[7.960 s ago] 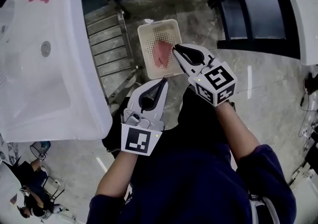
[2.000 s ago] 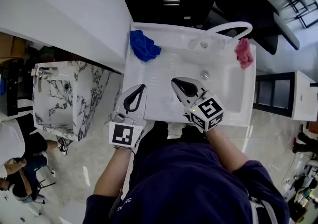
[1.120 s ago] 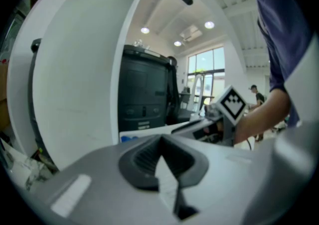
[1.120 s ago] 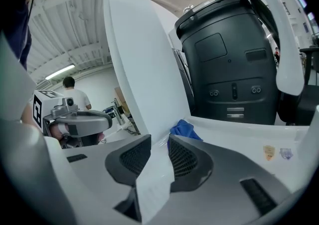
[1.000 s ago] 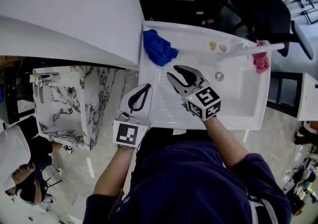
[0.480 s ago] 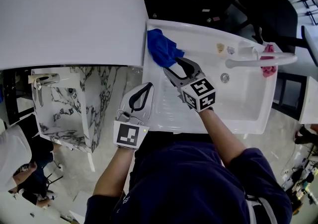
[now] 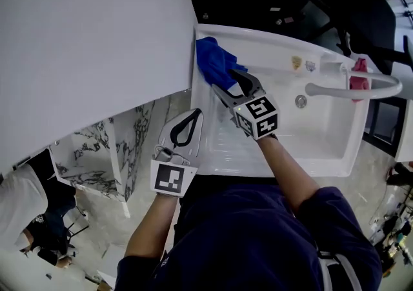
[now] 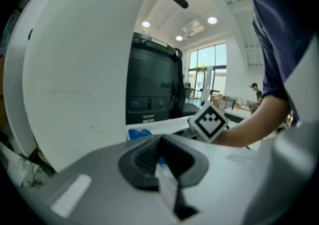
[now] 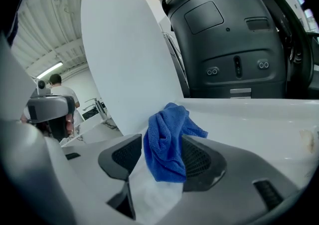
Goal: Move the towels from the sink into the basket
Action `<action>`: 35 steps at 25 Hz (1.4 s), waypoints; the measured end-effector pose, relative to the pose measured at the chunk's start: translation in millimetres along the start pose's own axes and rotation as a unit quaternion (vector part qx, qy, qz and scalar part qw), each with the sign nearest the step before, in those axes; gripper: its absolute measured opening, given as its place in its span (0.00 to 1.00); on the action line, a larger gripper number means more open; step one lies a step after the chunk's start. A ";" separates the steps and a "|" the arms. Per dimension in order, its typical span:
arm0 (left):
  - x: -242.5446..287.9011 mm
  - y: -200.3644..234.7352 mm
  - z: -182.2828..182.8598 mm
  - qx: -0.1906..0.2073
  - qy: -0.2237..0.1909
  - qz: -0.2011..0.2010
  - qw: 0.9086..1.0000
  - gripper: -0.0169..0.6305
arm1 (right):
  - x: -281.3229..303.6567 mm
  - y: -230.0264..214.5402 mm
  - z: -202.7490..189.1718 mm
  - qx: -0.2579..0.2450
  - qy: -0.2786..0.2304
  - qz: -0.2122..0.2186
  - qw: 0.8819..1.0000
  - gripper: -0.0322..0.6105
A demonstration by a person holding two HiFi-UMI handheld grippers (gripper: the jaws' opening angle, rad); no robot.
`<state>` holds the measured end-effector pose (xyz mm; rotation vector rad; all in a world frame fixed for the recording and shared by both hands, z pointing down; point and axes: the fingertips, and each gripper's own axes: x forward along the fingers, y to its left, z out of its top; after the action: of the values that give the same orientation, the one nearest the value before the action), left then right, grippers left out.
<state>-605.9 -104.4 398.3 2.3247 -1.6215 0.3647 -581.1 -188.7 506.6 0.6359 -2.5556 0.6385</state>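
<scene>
Though part-covered, blue towel [image 7: 213, 62] seems ungripped.

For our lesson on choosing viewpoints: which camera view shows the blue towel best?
The right gripper view: the blue towel fills the centre, folds clear. The head view shows it small, on the sink's far left corner. The left gripper view shows only a blue scrap.

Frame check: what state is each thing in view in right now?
right claw: open, jaws have just been opening, blue towel between them, unclamped.
left claw: shut, empty.
blue towel: bunched at the left rim of the sink.
pink towel: bunched at the sink's right rim, untouched.
faucet: spout over the sink.
</scene>
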 end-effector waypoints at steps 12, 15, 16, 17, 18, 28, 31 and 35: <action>5.5 8.1 -5.2 -0.003 0.002 0.002 1.000 0.03 | 11.4 -8.8 -7.5 -0.025 0.010 -0.020 0.999 0.17; 5.5 6.4 -4.0 -0.004 0.004 -0.001 1.000 0.03 | 4.1 -9.1 -0.3 -0.032 0.002 -0.021 0.999 0.14; 5.8 5.5 -3.1 -0.003 0.004 -0.003 1.000 0.03 | 0.8 -9.6 2.4 -0.033 -0.001 -0.022 0.999 0.13; 6.1 4.2 -1.7 -0.002 0.004 -0.006 1.000 0.03 | -2.8 -10.2 5.4 -0.034 -0.005 -0.023 0.999 0.13; 6.3 2.6 0.1 -0.001 0.003 -0.008 1.000 0.03 | -6.8 -10.5 8.6 -0.034 -0.009 -0.024 0.999 0.13; 6.0 -34.3 28.5 0.017 -0.016 -0.033 0.999 0.03 | -81.9 -7.3 27.7 -0.031 -0.051 -0.025 0.998 0.12; 2.0 -51.7 36.7 0.024 -0.021 -0.037 0.999 0.03 | -107.3 -5.7 24.9 -0.024 -0.060 -0.026 0.998 0.12; -6.6 -80.2 40.6 0.033 -0.022 -0.036 0.999 0.03 | -140.9 2.2 14.1 -0.016 -0.072 -0.016 0.997 0.12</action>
<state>-530.8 -87.3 351.3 2.4478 -1.5638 0.3595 -473.2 -148.7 424.1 0.7341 -2.6758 0.5594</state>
